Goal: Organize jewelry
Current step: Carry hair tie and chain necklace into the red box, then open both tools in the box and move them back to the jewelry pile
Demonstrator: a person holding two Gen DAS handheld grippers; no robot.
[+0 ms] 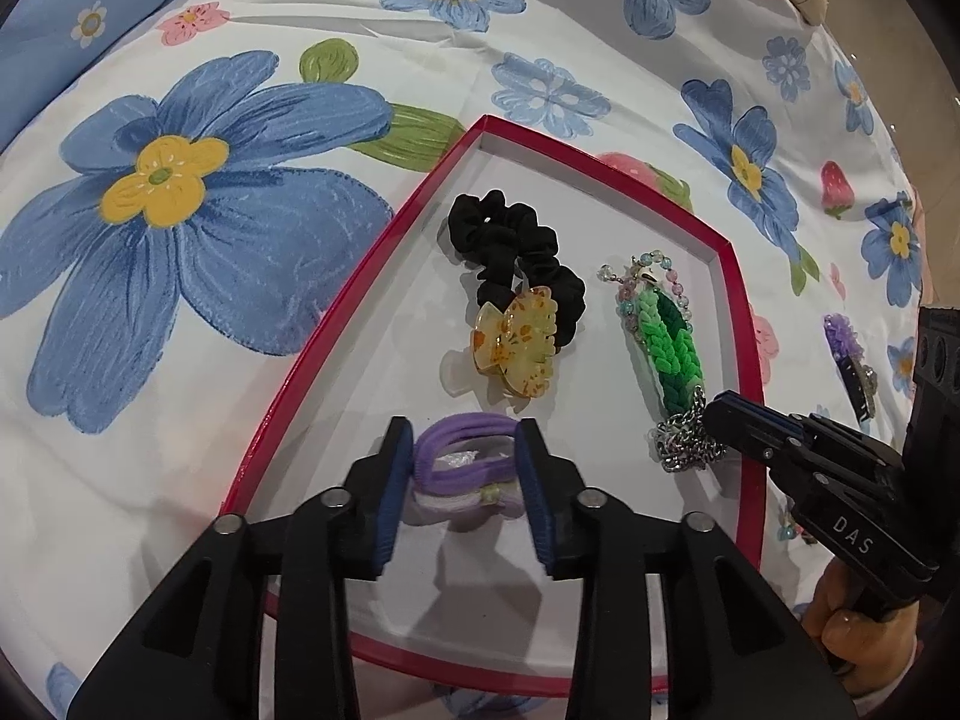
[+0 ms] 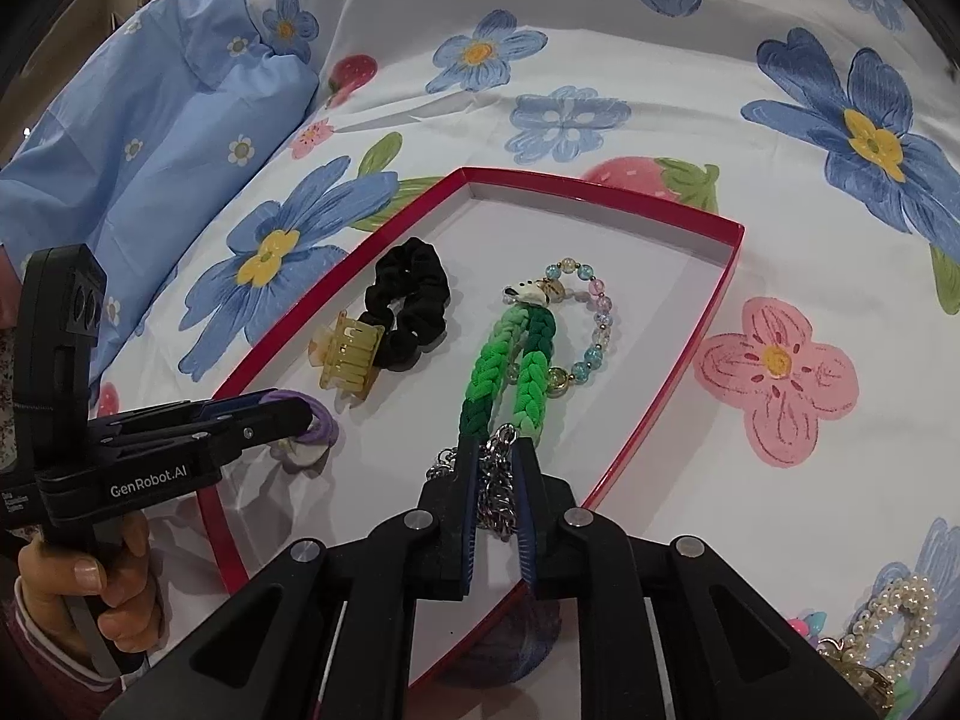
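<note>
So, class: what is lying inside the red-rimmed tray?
Inside the tray: a black scrunchie, an amber claw clip, purple hair ties, and a green braided strap with beads and a silver chain. The right gripper covers part of the chain.

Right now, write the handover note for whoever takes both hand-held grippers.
Left hand-held gripper: open around the purple hair ties on the tray floor.
Right hand-held gripper: shut on the silver chain of the green braided strap.
In the red tray: black scrunchie, yellow claw clip, hair ties, strap.
Left: pearl piece and purple clip on the bedsheet.
</note>
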